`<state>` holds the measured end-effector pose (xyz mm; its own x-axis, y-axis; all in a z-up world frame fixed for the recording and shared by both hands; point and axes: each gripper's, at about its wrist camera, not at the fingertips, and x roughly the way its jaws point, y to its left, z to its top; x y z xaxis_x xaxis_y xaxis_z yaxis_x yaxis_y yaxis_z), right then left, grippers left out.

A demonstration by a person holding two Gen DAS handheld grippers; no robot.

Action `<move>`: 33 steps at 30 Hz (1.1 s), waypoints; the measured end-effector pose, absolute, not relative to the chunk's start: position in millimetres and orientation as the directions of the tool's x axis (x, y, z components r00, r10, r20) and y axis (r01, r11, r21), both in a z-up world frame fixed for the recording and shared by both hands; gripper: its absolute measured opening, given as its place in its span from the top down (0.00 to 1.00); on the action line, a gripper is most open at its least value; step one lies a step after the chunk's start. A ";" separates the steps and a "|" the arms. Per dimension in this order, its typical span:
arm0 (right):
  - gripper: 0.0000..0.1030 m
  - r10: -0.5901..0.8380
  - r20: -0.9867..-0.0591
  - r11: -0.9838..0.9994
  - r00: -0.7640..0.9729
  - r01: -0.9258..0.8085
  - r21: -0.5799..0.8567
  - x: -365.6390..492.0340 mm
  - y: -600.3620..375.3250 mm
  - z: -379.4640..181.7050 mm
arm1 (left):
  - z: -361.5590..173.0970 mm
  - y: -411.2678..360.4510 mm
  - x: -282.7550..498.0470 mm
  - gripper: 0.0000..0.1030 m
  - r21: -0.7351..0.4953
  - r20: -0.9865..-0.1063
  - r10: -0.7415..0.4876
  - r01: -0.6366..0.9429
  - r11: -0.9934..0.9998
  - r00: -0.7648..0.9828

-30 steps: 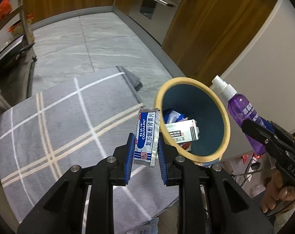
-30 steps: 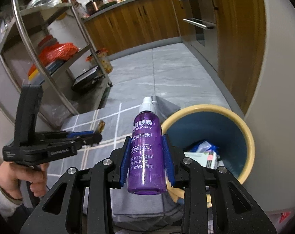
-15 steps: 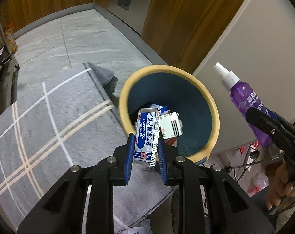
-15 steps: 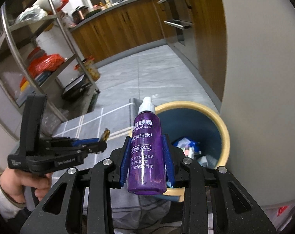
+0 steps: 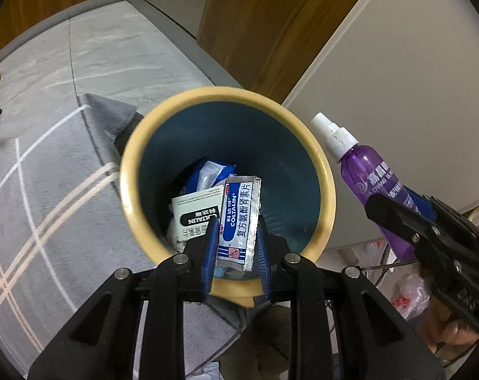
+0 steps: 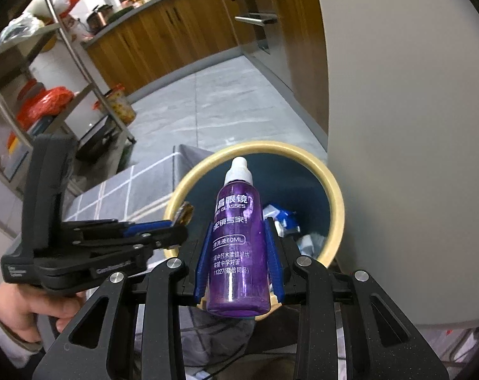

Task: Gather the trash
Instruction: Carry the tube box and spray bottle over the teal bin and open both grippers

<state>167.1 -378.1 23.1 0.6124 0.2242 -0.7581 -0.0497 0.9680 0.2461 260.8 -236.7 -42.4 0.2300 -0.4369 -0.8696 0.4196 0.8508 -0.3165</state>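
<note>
My left gripper is shut on a silver and blue medicine sachet and holds it over the near rim of a blue bin with a yellow rim. The bin holds a white box and a blue wrapper. My right gripper is shut on a purple spray bottle, above the near edge of the bin. The bottle also shows in the left wrist view, right of the bin. The left gripper also shows in the right wrist view.
A grey checked cloth covers the surface left of the bin. A pale wall stands right behind the bin. Wooden cabinets and a metal shelf rack line the tiled floor beyond.
Both grippers have moved toward the bin. The sachet now hangs over the bin's opening instead of left of it, and the bottle now sits over the bin's near edge.
</note>
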 end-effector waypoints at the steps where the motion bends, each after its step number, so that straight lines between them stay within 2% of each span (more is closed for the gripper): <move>1: 0.68 0.221 -0.763 0.969 0.607 -0.047 0.243 168.1 -378.4 21.0 | -45.8 -239.1 261.7 0.78 -0.317 -0.873 -0.434 0.419 0.851 0.223; 9: 0.67 0.209 -0.797 0.971 0.566 -0.025 0.237 175.9 -377.2 7.4 | -69.0 -250.6 271.6 0.78 -0.327 -0.889 -0.422 0.399 0.857 0.177; 18: 0.67 0.209 -0.812 0.972 0.545 -0.026 0.232 187.8 -372.2 0.1 | -59.9 -238.9 274.7 0.60 -0.335 -0.881 -0.428 0.374 0.865 0.203; 22: 0.67 0.203 -0.825 0.975 0.527 -0.027 0.223 192.7 -368.7 -5.4 | -49.9 -229.7 272.4 0.49 -0.313 -0.878 -0.417 0.379 0.871 0.235; 33: 0.66 0.160 -0.858 0.985 0.488 -0.025 0.169 209.3 -357.6 -26.3 | -25.2 -196.6 253.9 0.36 -0.267 -0.874 -0.397 0.405 0.874 0.281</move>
<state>209.3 -357.6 -26.3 0.4883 0.1601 -0.8578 -0.0254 0.9852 0.1694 253.9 -196.6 -25.2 0.2809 -0.3972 -0.8737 0.4049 0.8744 -0.2674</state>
